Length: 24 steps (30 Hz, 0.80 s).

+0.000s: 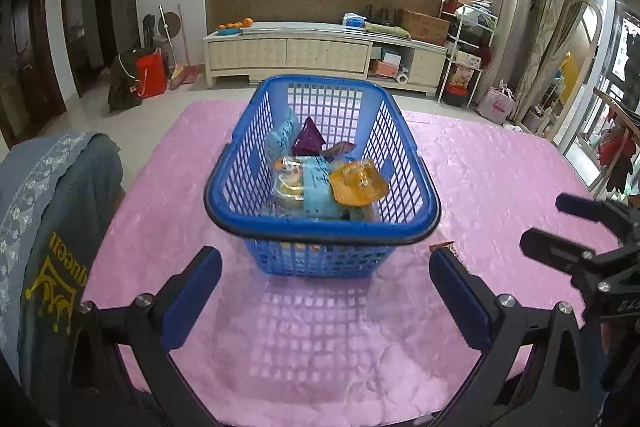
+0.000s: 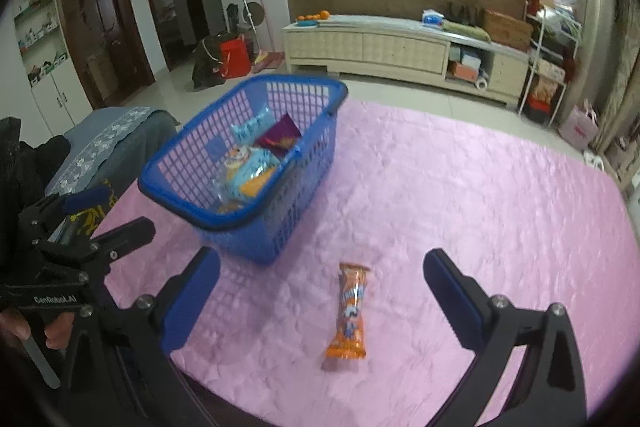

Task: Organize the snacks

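A blue mesh basket [image 1: 416, 211] [image 2: 176, 203] stands on the pink cloth and holds several snack packets, among them an orange packet [image 1: 358, 183], a light blue one [image 2: 250, 169] and a purple one [image 1: 307, 141]. One orange snack bar [image 2: 349, 311] lies flat on the cloth in front of the basket, between the wide-open fingers of my right gripper [image 2: 320, 267] but not touched by them. My left gripper [image 1: 325, 263] is open and empty just in front of the basket's near wall. Only the bar's tip [image 1: 442, 247] shows in the left wrist view.
A chair back draped in grey-blue cloth [image 1: 52, 211] stands at the table's left edge. The pink cloth [image 2: 480, 195] stretches to the right of the basket. A pale TV cabinet [image 1: 288, 53] lines the far wall.
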Tool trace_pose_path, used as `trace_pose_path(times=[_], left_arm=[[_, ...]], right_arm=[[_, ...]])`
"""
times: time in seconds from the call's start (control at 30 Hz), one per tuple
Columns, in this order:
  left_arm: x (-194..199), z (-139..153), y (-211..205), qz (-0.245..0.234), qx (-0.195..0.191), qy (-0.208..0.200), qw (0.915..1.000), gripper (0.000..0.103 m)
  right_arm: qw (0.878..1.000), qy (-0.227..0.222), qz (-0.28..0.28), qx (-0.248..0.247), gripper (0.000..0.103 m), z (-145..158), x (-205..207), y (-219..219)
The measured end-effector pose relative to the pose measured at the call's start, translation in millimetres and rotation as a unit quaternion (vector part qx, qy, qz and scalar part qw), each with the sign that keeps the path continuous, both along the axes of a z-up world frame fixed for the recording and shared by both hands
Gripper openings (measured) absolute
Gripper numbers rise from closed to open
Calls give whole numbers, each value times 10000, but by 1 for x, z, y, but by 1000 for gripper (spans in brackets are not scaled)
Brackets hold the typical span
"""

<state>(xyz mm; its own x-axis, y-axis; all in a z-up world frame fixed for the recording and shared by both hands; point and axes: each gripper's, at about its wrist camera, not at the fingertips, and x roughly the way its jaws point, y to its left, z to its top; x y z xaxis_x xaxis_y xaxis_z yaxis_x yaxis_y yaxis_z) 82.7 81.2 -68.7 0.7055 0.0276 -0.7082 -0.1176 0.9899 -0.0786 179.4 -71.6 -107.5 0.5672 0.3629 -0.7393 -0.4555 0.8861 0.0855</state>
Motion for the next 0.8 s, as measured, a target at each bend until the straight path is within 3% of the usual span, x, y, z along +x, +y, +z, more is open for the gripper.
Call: trace_pose_path(times=[0.13, 0.33, 0.43, 0.5, 0.53, 0.57, 0.63, 0.7, 0.8], left_arm=[[-5, -14, -6, 58, -10, 102, 9999, 103], [-5, -40, -12, 184, -115, 250, 9995, 103], [1, -58, -15, 262, -201, 390, 9987, 103], [5, -68, -17, 285, -158, 463, 9984, 103], [6, -72, -17, 279, -162, 484, 9983, 103], [8, -75, -18, 276, -159, 498, 9983, 103], [11, -80, -20, 293, -129, 511, 9982, 103], [14, -86, -21, 294, -85, 579, 9979, 103], [17, -95, -22, 304, -62, 661, 9973, 103]], right_arm=[[9996, 261, -22, 47, 103, -21, 2, -5], [9989, 279, 382, -44, 103, -48, 1, -1], [9977, 349, 500, -279, 102, -66, 6, 7], [9969, 461, 532, -351, 92, -80, 11, 6], [9966, 504, 525, -389, 80, -87, 13, 6], [9962, 553, 493, -455, 74, -93, 16, 5], [9944, 752, 499, -553, 70, -107, 22, 6], [9936, 825, 544, -550, 58, -117, 25, 6], [9930, 845, 559, -603, 35, -126, 26, 6]])
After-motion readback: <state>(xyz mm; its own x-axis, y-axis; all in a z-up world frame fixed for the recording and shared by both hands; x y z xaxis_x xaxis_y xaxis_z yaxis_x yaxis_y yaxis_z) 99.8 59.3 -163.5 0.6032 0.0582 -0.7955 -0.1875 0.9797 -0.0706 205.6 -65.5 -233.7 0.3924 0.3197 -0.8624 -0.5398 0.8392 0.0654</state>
